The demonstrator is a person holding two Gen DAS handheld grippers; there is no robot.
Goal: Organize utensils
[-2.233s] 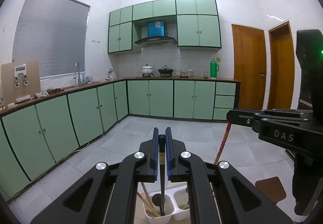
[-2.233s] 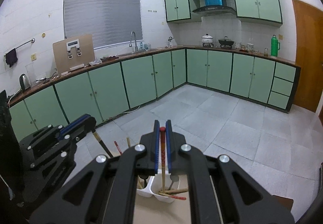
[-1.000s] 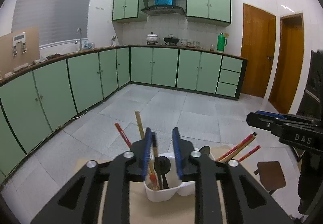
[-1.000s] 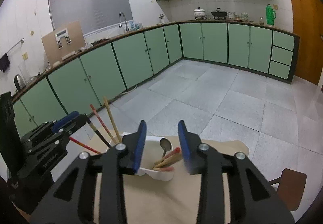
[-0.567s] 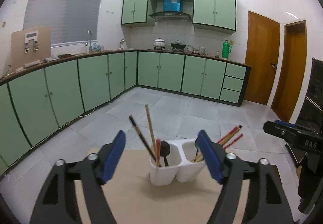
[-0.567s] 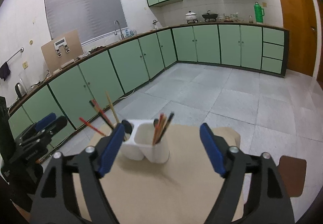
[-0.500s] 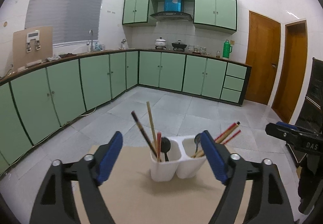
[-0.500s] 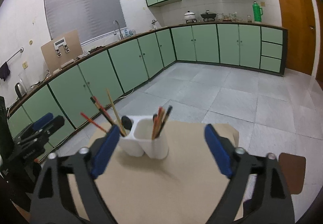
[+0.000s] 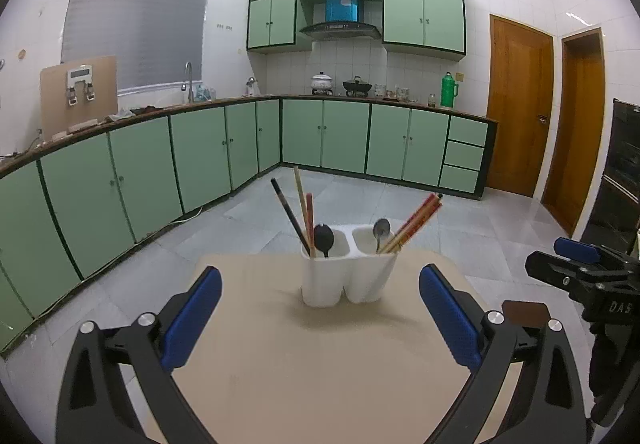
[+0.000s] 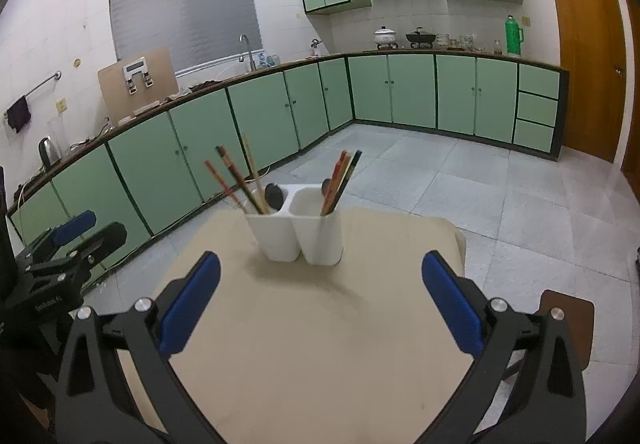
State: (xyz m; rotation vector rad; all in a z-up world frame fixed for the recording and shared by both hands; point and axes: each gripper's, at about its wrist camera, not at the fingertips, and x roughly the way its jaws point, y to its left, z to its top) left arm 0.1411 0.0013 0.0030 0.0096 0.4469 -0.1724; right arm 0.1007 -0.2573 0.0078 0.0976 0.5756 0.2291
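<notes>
A white two-compartment utensil holder (image 9: 347, 273) stands on a beige table (image 9: 320, 372); it also shows in the right wrist view (image 10: 298, 233). Its left compartment holds chopsticks (image 9: 298, 210) and a black spoon (image 9: 323, 238). Its right compartment holds a metal spoon (image 9: 381, 232) and red chopsticks (image 9: 414, 222). My left gripper (image 9: 320, 316) is open and empty, well short of the holder. My right gripper (image 10: 320, 304) is open and empty, also back from the holder (image 10: 298, 233). Each gripper shows at the edge of the other's view.
Green kitchen cabinets (image 9: 200, 156) run along the left and far walls. Wooden doors (image 9: 520, 112) are at the right. A brown stool (image 10: 568, 320) stands beside the table's right edge. Grey tiled floor (image 9: 440, 220) lies beyond the table.
Both grippers released their utensils into the holder, opened wide and pulled back from it. The holder now appears farther away in both views.
</notes>
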